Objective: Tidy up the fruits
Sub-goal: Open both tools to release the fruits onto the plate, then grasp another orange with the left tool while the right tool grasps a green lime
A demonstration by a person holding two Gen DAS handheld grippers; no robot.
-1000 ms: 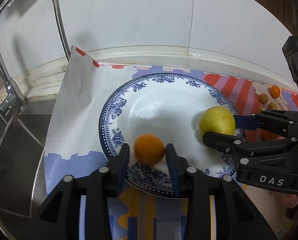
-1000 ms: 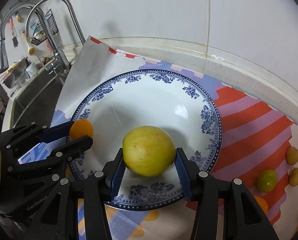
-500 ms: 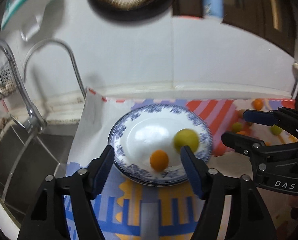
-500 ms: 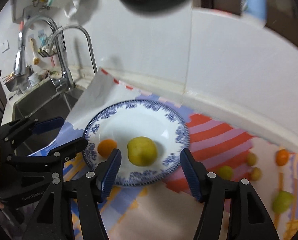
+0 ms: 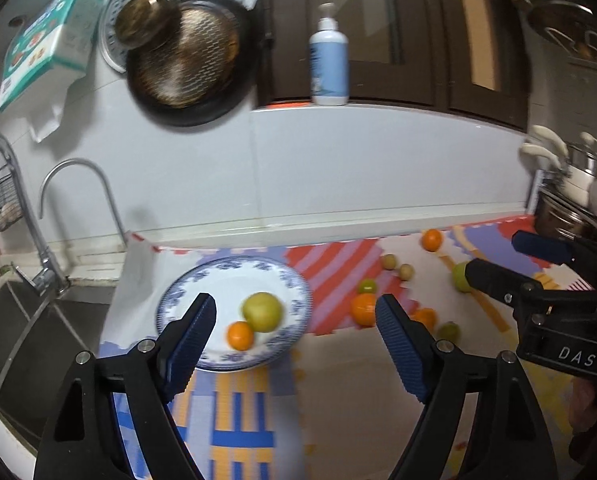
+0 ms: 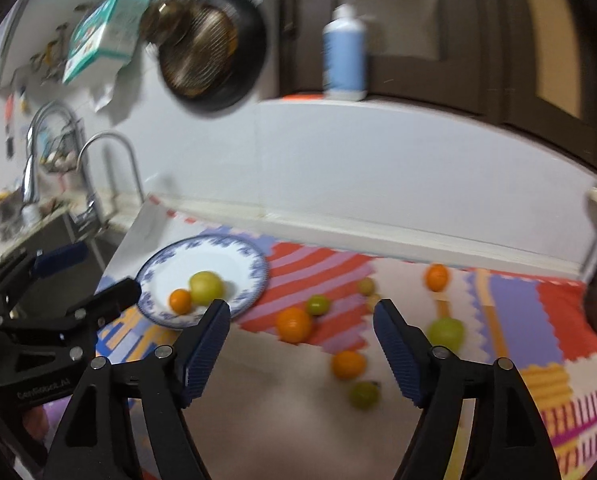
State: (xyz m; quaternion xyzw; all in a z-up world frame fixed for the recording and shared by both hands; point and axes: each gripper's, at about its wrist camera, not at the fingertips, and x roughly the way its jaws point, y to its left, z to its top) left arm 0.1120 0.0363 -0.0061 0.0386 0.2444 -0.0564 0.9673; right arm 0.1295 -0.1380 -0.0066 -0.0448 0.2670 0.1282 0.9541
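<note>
From the left wrist: the left gripper [image 5: 295, 312] hangs above the tabletop [image 5: 358, 400] with its jaws spread wide and nothing between them. Beyond them a blue-patterned plate [image 5: 294, 280] sits on a colourful mat [image 5: 330, 264], holding a yellow fruit [image 5: 261, 311] and a small orange [image 5: 240, 335] that touch each other. To the right of the plate, loose fruit lies scattered on the mat: an orange [image 5: 363, 309] just below a small green fruit [image 5: 367, 286], two small tan fruits [image 5: 396, 266] side by side, and another orange [image 5: 432, 239] near the wall. The right gripper [image 5: 510, 258] enters from the right, jaws parted and empty, with a green fruit [image 5: 460, 278] partly hidden behind its lower finger. A faucet [image 5: 78, 200] arches over the sink [image 5: 30, 320] at left; a pan [image 5: 190, 60] hangs on the wall and a pump bottle [image 5: 328, 68] stands on the ledge.

From the right wrist: the right gripper [image 6: 301, 320] is held open and empty above the bare tabletop [image 6: 278, 400]. The plate [image 6: 254, 264] lies to the left with the yellow fruit [image 6: 206, 288] and small orange [image 6: 180, 301] on it. The left gripper [image 6: 94, 272], jaws apart, is at the left edge near the plate. Scattered on the mat [image 6: 518, 308] are an orange [image 6: 294, 324], a green fruit [image 6: 445, 332] and others, blurred.
</note>
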